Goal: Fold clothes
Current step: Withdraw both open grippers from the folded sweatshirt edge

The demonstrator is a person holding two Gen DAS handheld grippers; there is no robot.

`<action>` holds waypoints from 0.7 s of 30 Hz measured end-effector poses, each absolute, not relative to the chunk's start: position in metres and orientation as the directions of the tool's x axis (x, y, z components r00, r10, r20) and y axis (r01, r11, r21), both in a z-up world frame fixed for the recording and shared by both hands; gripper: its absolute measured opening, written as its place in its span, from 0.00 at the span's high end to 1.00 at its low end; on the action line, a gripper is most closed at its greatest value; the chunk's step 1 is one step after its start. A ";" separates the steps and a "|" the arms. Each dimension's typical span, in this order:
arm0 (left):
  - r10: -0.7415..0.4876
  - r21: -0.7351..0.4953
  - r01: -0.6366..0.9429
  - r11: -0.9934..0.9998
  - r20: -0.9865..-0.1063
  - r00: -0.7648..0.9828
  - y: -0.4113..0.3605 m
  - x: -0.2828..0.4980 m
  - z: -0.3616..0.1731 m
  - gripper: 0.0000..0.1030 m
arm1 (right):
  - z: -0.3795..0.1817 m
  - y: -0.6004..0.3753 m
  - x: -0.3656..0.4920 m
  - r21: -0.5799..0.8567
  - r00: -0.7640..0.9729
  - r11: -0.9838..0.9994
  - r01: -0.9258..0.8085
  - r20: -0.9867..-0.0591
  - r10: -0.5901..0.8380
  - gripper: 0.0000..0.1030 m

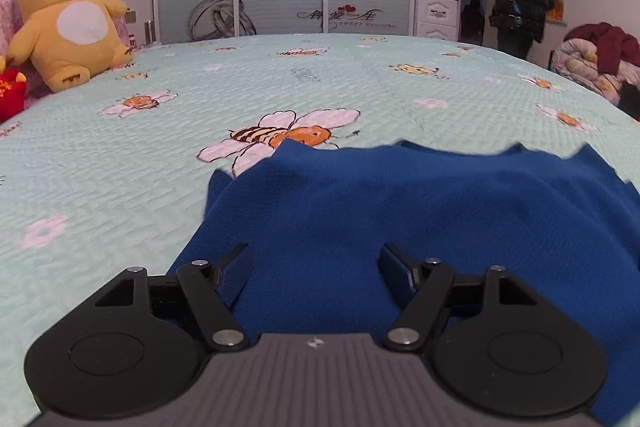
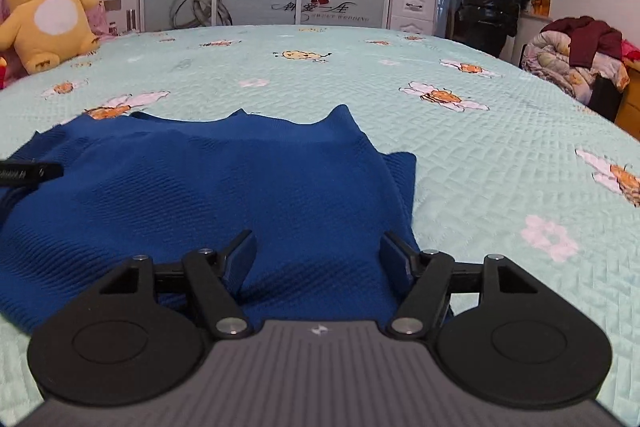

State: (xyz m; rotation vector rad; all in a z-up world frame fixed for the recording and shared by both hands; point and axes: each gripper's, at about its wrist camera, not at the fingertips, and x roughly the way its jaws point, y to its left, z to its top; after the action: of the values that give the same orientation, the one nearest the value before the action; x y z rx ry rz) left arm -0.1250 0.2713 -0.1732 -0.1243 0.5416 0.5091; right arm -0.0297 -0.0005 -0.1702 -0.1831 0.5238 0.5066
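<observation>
Far left sat a plush (image 1: 64, 19); your grippers (image 1: 316, 277) (image 2: 318, 263), fingers spread, hovered over the sweater (image 1: 400, 211) (image 2: 200, 195) on the bed (image 1: 120, 155).

Plain deep-blue sweater (image 1: 400, 211) on pale mint bedspread (image 1: 120, 155) patterned with orange-striped bees, white flowers.

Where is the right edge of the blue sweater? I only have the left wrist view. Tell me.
Observer: In the right wrist view the blue sweater ends just past the right gripper, which is open.
Operator: Report what lies beyond that edge.
Observer: Bare bedspread with bee prints, nothing else on it there.
Operator: Say whether my left gripper shows there.
Observer: A dark tip of the left gripper shows at that view's left edge, over the sweater.
</observation>
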 end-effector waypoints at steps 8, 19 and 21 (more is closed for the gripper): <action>0.423 0.078 -0.454 0.888 -0.529 0.736 0.235 -0.188 -0.169 0.27 | -0.160 -0.004 -0.054 -0.051 0.774 0.884 -0.465 -0.508 0.378 0.28; 0.450 0.147 -0.443 0.884 -0.523 0.724 0.226 -0.203 -0.176 0.23 | -0.168 0.044 -0.113 -0.200 0.707 0.730 -0.654 -0.504 0.495 0.28; 0.443 0.132 -0.444 0.886 -0.523 0.728 0.229 -0.205 -0.177 0.22 | -0.174 0.034 -0.109 -0.189 0.702 0.739 -0.647 -0.526 0.480 0.28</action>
State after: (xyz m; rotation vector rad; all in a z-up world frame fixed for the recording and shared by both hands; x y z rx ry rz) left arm -0.2055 0.2293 -0.1771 -0.0020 0.5755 0.4889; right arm -0.1085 0.0342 -0.1742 -0.3781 0.4705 0.6438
